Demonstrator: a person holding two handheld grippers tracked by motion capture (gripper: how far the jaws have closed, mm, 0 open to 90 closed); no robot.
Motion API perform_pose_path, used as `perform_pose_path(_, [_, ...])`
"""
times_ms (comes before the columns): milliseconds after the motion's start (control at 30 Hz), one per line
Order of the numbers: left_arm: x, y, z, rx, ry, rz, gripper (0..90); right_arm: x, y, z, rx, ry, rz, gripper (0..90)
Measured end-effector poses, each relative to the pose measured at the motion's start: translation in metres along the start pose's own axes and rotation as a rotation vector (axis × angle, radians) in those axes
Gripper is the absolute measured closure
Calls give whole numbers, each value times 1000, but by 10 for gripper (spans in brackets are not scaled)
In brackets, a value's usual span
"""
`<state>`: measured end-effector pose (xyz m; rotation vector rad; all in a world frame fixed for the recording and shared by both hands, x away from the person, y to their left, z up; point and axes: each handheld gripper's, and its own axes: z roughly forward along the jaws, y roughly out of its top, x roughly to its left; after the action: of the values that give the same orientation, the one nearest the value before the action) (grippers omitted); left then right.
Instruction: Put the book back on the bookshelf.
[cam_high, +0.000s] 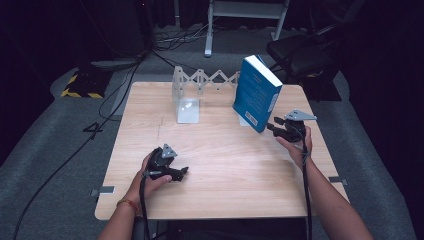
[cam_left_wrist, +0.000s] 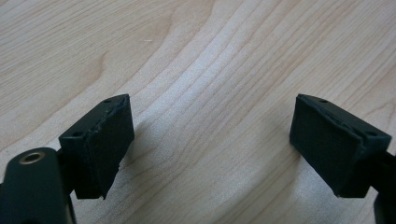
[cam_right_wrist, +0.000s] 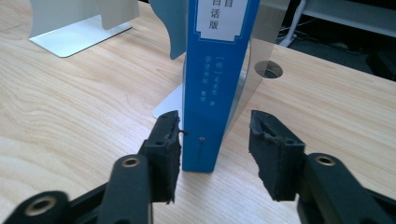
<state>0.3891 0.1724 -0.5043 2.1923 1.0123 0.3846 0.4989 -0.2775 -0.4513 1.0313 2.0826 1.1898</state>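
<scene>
A blue book (cam_high: 256, 92) stands upright on the wooden table (cam_high: 225, 170), tilted against the right end of an expanding metal book rack (cam_high: 187, 97). My right gripper (cam_high: 272, 126) is at the book's lower near corner. In the right gripper view the spine of the book (cam_right_wrist: 212, 93) stands between the jaws of my right gripper (cam_right_wrist: 215, 135); the left pad (cam_right_wrist: 168, 149) is right by the spine, while the right pad (cam_right_wrist: 271, 154) stands clear of it. My left gripper (cam_high: 182, 172) rests low at the front left. Its jaws are open over bare wood (cam_left_wrist: 210, 140).
The rack's left end plate (cam_right_wrist: 74, 28) stands to the book's left. A round hole (cam_right_wrist: 268, 69) is cut in the table behind the book. A dark chair (cam_high: 300, 50), cables and a white frame (cam_high: 210, 30) lie beyond the far edge.
</scene>
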Motion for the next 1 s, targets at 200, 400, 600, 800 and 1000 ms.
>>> perform_pose_path(200, [0, 0, 0, 0, 0, -1, 142, -4, 1, -18, 38, 29, -44, 421])
perform_pose_path(400, [0, 0, 0, 0, 0, 0, 142, -4, -1, -33, 99, 44, -81, 337])
perform_pose_path(600, [0, 0, 0, 0, 0, 0, 142, -1, -8, -51, 119, 96, -106, 299])
perform_pose_path(800, [0, 0, 0, 0, 3, -2, 142, 2, -16, -65, 150, 77, -142, 298])
perform_pose_path(1000, [0, 0, 0, 0, 3, -2, 143, 2, -33, -80, 190, 88, -151, 287])
